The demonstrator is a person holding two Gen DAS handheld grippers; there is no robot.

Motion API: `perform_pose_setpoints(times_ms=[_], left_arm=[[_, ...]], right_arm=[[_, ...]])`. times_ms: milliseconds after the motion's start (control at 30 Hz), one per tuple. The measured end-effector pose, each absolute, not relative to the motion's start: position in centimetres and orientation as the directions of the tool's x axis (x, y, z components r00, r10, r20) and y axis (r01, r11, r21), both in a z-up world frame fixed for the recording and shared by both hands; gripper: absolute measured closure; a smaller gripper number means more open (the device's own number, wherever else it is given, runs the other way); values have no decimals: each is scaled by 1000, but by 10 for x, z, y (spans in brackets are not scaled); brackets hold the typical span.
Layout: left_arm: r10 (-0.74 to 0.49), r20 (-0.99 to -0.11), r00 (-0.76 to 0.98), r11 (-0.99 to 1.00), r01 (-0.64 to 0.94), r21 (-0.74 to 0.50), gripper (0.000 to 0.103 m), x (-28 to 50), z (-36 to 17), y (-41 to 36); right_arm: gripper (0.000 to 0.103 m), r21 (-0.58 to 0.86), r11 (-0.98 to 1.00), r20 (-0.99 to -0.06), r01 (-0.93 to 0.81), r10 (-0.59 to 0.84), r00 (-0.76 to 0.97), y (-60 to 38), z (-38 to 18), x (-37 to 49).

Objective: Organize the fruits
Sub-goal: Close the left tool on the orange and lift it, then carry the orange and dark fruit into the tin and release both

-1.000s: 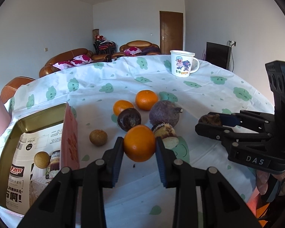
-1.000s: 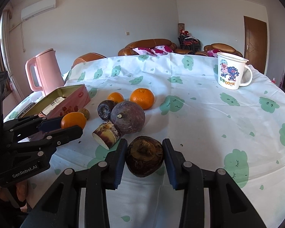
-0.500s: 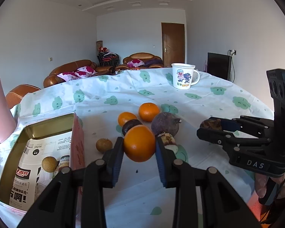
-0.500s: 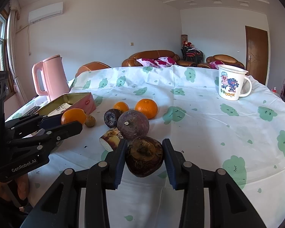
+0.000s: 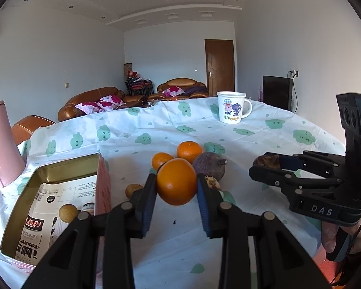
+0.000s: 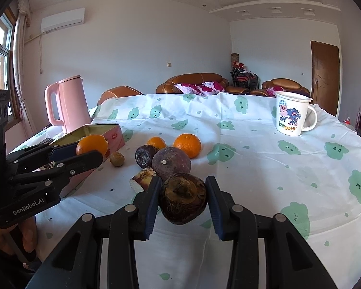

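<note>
Lifting both loads higher off the table (image 5: pixel 156 130) than a second ago: left gripper (image 5: pixel 176 189) jaws clamping orange (image 5: pixel 176 181), right gripper (image 6: pixel 183 201) jaws clamping brown fruit (image 6: pixel 183 198); tin (image 5: pixel 67 166) waiting at 9 o'clock, drop-off probably next.

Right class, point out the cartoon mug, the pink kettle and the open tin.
cartoon mug (image 6: pixel 291 114), right wrist view, its printed side.
pink kettle (image 6: pixel 71 103), right wrist view, its body.
open tin (image 5: pixel 67 166), left wrist view, inner back wall.
</note>
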State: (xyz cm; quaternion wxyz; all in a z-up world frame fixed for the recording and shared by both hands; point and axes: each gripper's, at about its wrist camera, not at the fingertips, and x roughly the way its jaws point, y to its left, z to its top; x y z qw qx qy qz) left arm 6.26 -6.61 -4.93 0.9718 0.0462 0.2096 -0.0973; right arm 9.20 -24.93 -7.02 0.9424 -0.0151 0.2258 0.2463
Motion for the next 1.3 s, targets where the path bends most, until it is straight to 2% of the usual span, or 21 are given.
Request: perform_pose_setpoints(times_ms=[800,933,1167,1300], left_arm=[[-176,-325,929,978,203,50,69,48,-43,-63],[-182,-342,922,981,195,3,69,48,-39,-53],[-108,-315,943,994,106,-24,69,44,-17,-15],[-28,-348,937,1000,27,-7,69,53,-12,14]], right_arm=[[63,41,881,-352,-471,454,818,-250,-67,79],[63,52,874,-344,-483,469,813,-247,-57,78],[63,80,822,-366,-563,550,751,-219,-30,91],[63,79,776,-391,-625,601,697,-187,-17,100]])
